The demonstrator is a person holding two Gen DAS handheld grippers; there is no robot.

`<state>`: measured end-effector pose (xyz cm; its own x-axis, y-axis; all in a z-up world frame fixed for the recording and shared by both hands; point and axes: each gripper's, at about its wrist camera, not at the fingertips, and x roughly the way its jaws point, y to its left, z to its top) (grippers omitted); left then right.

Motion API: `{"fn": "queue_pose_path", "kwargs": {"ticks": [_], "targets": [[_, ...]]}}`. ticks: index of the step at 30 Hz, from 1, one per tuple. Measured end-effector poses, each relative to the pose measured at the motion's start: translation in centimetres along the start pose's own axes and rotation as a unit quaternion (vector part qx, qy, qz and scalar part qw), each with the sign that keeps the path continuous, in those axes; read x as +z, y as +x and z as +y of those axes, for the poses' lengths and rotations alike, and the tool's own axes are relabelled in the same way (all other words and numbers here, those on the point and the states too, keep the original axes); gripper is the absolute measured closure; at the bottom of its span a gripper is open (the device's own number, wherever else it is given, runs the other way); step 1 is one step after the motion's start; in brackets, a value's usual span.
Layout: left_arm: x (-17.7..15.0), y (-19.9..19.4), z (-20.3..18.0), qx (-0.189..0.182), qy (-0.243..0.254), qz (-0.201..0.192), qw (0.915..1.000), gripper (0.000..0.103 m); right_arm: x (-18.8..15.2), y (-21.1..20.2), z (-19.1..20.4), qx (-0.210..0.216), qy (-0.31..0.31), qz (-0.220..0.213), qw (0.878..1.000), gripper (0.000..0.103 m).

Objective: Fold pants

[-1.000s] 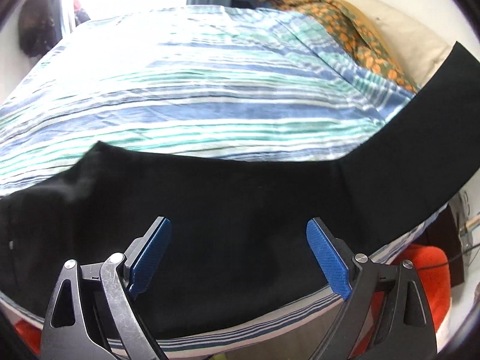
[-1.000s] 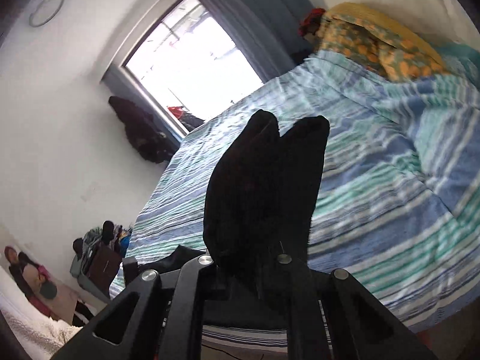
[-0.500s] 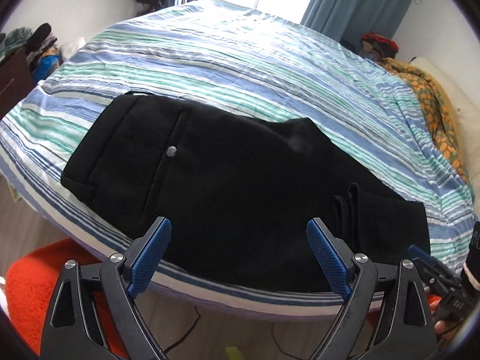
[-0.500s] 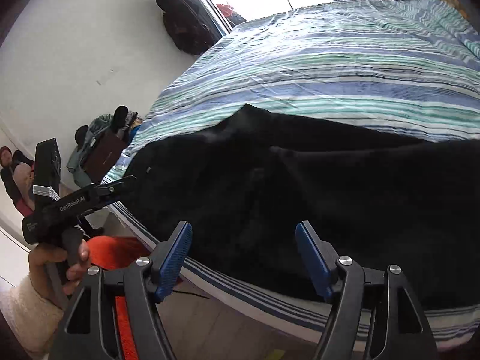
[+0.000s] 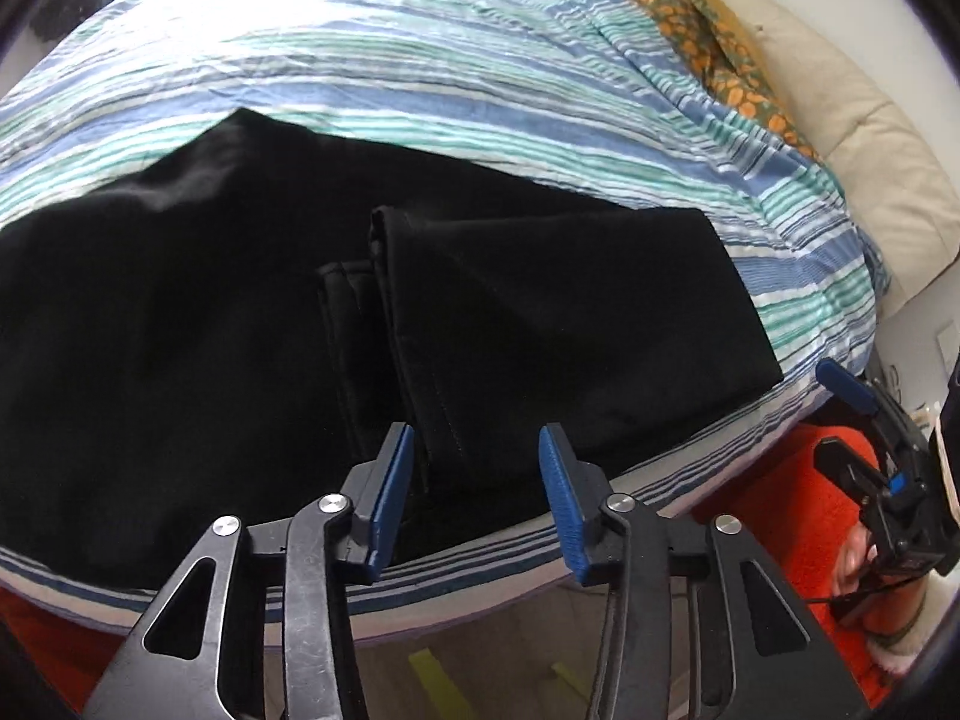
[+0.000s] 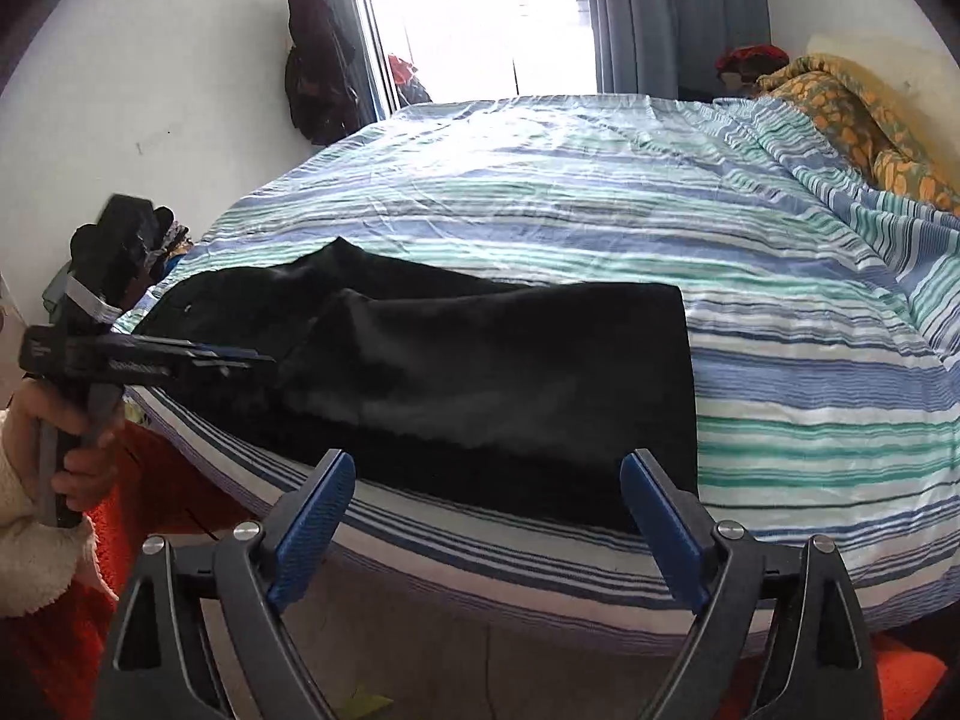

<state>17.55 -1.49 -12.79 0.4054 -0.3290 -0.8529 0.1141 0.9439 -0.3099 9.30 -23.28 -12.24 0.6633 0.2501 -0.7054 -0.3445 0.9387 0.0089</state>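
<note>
One pair of black pants (image 5: 252, 324) is lying folded over along the near edge of one striped bed (image 5: 456, 78), filling the middle of both frames. Two grippers are working. The left gripper (image 5: 475, 483), angling down from the lower centre, is narrowing its jaws just above the leg hems, with nothing pinched yet. The right gripper (image 6: 486, 516) is spreading its jaws wide, empty, over the bed edge at the bottom of its frame. Only the right wrist view is showing the left hand (image 6: 72, 450) gripping its handle at the left edge, plus the window (image 6: 474, 12). Only the left view is showing the cream pillow (image 5: 864, 168).
</note>
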Motion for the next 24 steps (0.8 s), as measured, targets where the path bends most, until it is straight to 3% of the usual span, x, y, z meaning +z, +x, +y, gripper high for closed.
{"fn": "queue_pose_path", "kwargs": {"ticks": [3, 4, 5, 6, 8, 11, 15, 18, 19, 21, 22, 23, 24], "targets": [[-0.3, 0.9, 0.0, 0.018, 0.005, 0.012, 0.9997, 0.062, 0.2, 0.7, 0.3, 0.007, -0.004, 0.003, 1.0, 0.013], [-0.3, 1.2, 0.0, 0.024, 0.004, 0.016, 0.9996, 0.067, 0.1, 0.8, 0.4, 0.009, -0.005, 0.004, 1.0, 0.013], [-0.3, 1.4, 0.1, 0.032, -0.002, 0.019, 0.9993, 0.084, 0.0, 0.9, 0.4, 0.01, -0.005, 0.004, 1.0, 0.013], [-0.2, 1.5, 0.3, 0.035, -0.012, 0.02, 0.9991, 0.09, 0.1, 0.9, 0.3, 0.01, -0.005, 0.002, 1.0, 0.013], [0.0, 0.5, 0.5, 0.024, -0.033, 0.009, 0.9991, 0.092, 0.3, 0.6, 0.2, 0.005, -0.002, -0.007, 1.0, 0.013], [-0.9, -2.5, 0.0, 0.024, -0.013, -0.022, 0.9994, 0.092, 0.4, -0.7, -0.2, -0.009, -0.002, -0.037, 0.999, 0.013], [-2.2, -0.4, 0.9, 0.039, -0.016, 0.015, 0.999, 0.091, 0.8, -0.5, -1.0, -0.011, 0.009, -0.047, 0.999, 0.013], [-2.2, -0.1, 0.4, 0.035, -0.011, 0.018, 0.9992, 0.089, 2.0, 2.4, -2.3, 0.033, 0.041, -0.021, 0.998, 0.013], [-2.1, -0.6, 0.2, 0.029, -0.004, 0.014, 0.9995, 0.087, 2.3, 3.9, -2.7, 0.055, 0.054, 0.004, 0.997, 0.013], [-1.7, -2.2, 0.5, 0.021, -0.005, -0.012, 0.9997, 0.067, 1.9, 7.2, -3.2, 0.078, 0.08, 0.062, 0.992, 0.013], [-1.5, -3.2, 1.0, 0.023, -0.014, -0.031, 0.9992, 0.043, 1.3, 8.2, -3.3, 0.08, 0.088, 0.077, 0.99, 0.013], [-1.3, -3.9, 1.5, 0.028, -0.024, -0.048, 0.9982, 0.028, 0.8, 8.8, -3.2, 0.077, 0.089, 0.084, 0.989, 0.013], [-1.0, -4.1, 2.0, 0.032, -0.033, -0.056, 0.9974, 0.026, 0.6, 9.0, -3.0, 0.071, 0.082, 0.085, 0.99, 0.013]]}}
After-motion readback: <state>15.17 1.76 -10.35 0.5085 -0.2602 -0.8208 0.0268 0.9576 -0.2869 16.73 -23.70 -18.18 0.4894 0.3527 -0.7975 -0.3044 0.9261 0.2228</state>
